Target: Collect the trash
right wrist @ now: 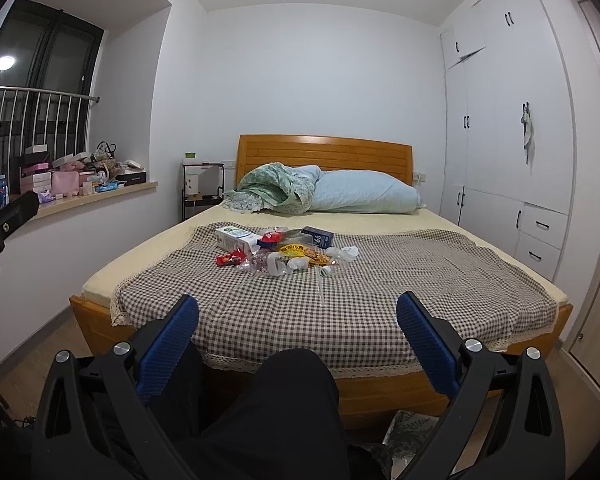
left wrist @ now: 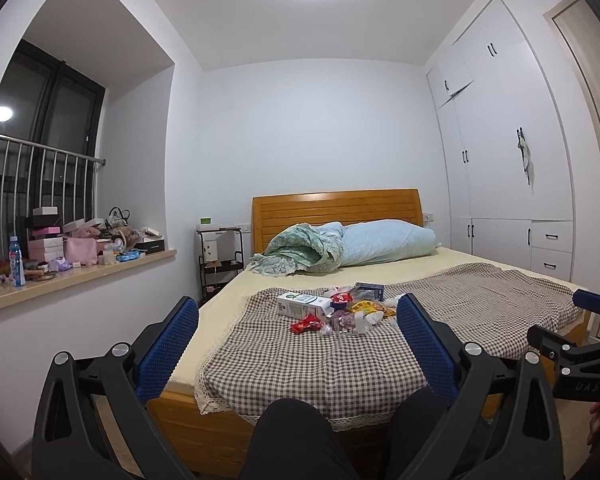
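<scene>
A pile of trash lies on the checkered cloth (right wrist: 340,304) in the middle of the bed: a white carton (right wrist: 236,238) (left wrist: 302,304), a dark blue box (right wrist: 318,236) (left wrist: 370,290), red wrappers (right wrist: 229,258) (left wrist: 306,323), a yellow snack bag (right wrist: 302,252) (left wrist: 366,306), clear plastic and white tissue (right wrist: 276,266). My left gripper (left wrist: 298,312) is open and empty, held in the air before the foot of the bed. My right gripper (right wrist: 298,312) is open and empty, beside it to the right, also short of the bed.
A rolled quilt and pillow (right wrist: 320,192) lie at the wooden headboard (right wrist: 324,152). A cluttered window sill (left wrist: 80,264) is on the left, a black side rack (left wrist: 220,256) by the bed, white wardrobes (right wrist: 512,160) on the right. My dark-trousered knee (right wrist: 296,392) is below the grippers.
</scene>
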Motion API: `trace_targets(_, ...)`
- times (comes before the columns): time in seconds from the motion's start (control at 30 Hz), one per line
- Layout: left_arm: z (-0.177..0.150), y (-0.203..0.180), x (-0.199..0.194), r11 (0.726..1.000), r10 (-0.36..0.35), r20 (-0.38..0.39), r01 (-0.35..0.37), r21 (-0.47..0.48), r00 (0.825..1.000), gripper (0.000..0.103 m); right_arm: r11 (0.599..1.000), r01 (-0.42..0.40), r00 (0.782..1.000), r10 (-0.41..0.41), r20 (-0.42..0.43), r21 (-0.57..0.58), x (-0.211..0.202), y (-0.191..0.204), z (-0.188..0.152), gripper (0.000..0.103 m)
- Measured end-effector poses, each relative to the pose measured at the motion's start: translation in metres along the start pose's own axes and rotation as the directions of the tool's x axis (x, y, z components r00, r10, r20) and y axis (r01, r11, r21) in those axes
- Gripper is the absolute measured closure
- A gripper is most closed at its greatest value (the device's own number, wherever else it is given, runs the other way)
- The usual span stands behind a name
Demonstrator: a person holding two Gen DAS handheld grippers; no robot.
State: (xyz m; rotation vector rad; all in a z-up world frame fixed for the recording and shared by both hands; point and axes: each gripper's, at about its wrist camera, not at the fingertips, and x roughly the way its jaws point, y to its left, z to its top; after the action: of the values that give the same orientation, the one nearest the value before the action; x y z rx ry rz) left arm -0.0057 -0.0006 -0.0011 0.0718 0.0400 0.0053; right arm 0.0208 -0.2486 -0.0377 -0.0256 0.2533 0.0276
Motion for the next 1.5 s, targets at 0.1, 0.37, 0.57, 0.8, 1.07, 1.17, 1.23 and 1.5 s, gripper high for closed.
trace_targets(0.1, -0.0008, -0.0017, -0.0002, 1.0, 0.0, 0.002, 0.0, 0.001, 1.0, 0.007, 1.0, 0.0, 1.0, 0.0, 0.001, -0.004, -0.0007, 0.0013, -0.0018, 0.008)
trace_targets(0.37, 0.0011, -0.0015, 0.001, 1.0, -0.003, -0.001, 0.003, 0.002, 1.0, 0.007, 1.0, 0.004, 1.0, -0.004, -0.004, 0.003, -0.0011, -0.0007, 0.0004, 0.008)
trace_targets(0.57, 0.0013, -0.002, 0.0008, 1.0, -0.004, 0.0, 0.004, 0.003, 1.0, 0.007, 1.0, 0.0, 1.0, 0.0, -0.006, 0.012, -0.001, -0.0024, 0.002, 0.008)
trace_targets(0.8, 0.0014, -0.0031, 0.0009, 1.0, -0.005, -0.001, 0.005, 0.005, 1.0, 0.007, 1.0, 0.002, 1.0, -0.002, -0.002, 0.005, -0.0016, -0.0023, 0.0016, 0.008)
trace_targets(1.07, 0.001, -0.003, 0.0016, 1.0, -0.005, -0.002, 0.005, 0.006, 1.0, 0.007, 1.0, -0.002, 1.0, 0.002, -0.004, 0.001, 0.0003, -0.0024, -0.0004, 0.008)
trace_targets(1.17, -0.0011, -0.0029, 0.0013, 1.0, -0.008, -0.006, 0.008, 0.007, 1.0, 0.007, 1.0, -0.003, 1.0, 0.003, -0.004, -0.001, 0.0002, -0.0022, -0.0013, 0.008)
trace_targets(1.23, -0.002, -0.003, 0.0021, 1.0, -0.01, -0.009, 0.01, 0.009, 1.0, 0.007, 1.0, -0.003, 1.0, 0.003, -0.006, -0.003, 0.0005, -0.0022, -0.0021, 0.008)
trace_targets(1.5, -0.0055, -0.0022, 0.0077, 1.0, -0.011, -0.026, 0.011, 0.012, 1.0, 0.007, 1.0, 0.006, 1.0, -0.006, -0.007, 0.005, 0.0021, -0.0066, -0.0025, 0.008)
